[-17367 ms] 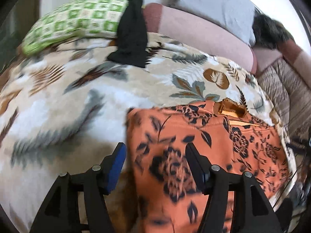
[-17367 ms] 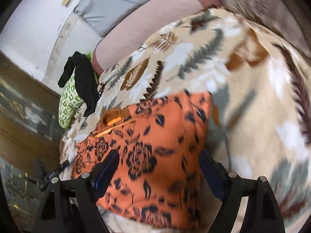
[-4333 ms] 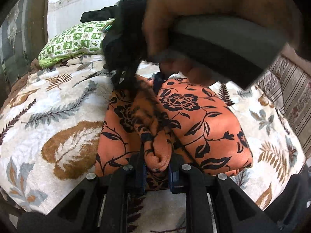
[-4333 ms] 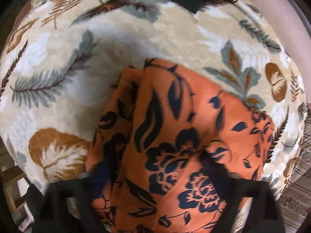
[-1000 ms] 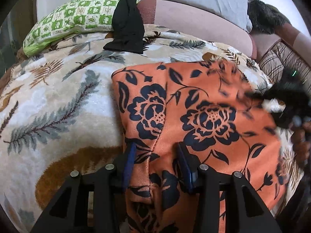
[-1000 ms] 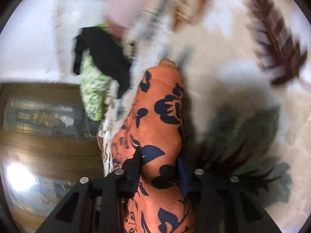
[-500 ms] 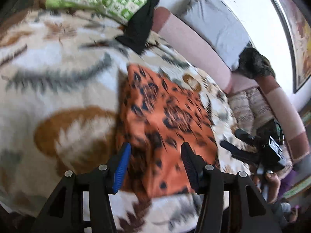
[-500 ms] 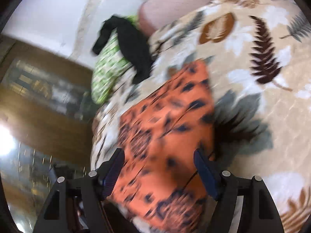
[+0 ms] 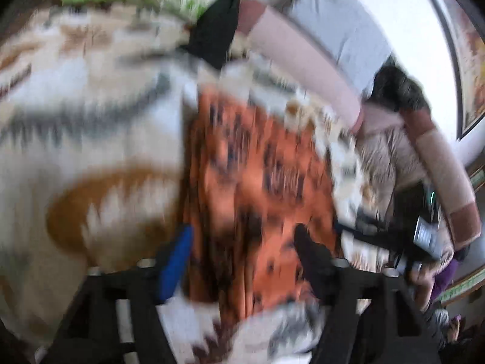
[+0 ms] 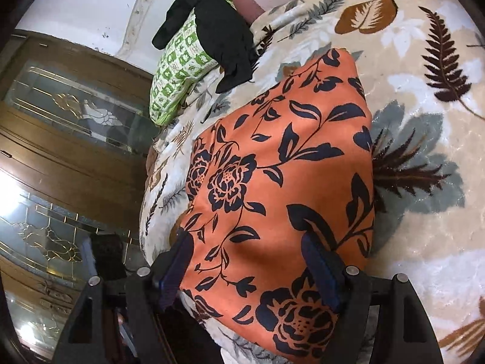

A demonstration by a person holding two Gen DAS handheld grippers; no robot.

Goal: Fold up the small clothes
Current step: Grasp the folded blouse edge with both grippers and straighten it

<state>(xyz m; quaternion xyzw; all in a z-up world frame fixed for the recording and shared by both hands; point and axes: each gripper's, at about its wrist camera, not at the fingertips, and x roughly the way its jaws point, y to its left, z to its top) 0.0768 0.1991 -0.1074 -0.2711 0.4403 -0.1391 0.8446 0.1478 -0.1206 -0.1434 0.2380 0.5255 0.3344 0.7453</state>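
1. A cream blanket (image 10: 424, 121) printed with brown, grey and rust leaves and ferns covers the whole bed surface and bears everything else.
2. A wooden cabinet (image 10: 60, 151) with leaded glass panels fills the left edge of the right wrist view, past the bed's edge.
3. A long pink bolster (image 9: 303, 60) runs along the far side of the bed, with a grey cushion (image 9: 342, 27) behind it against the white wall.
4. The orange garment (image 10: 288, 182), patterned with dark blue flowers and leaves, lies folded into a flat, roughly rectangular packet on the blanket, near the bed's edge; the left wrist view shows it blurred (image 9: 257, 182).
5. A green and white checked pillow (image 10: 178, 69) sits at the far corner of the bed, well apart from the garment.
6. A black cloth (image 10: 218, 30) is draped over that pillow, its end trailing onto the blanket.
7. The right gripper (image 10: 248, 261) has released: its blue-padded fingers (image 10: 321, 273) stand wide above the garment's near end, not pressing it.
8. The left gripper (image 9: 242, 257) has just been opening; its fingers straddle the garment's near edge without clamping it.
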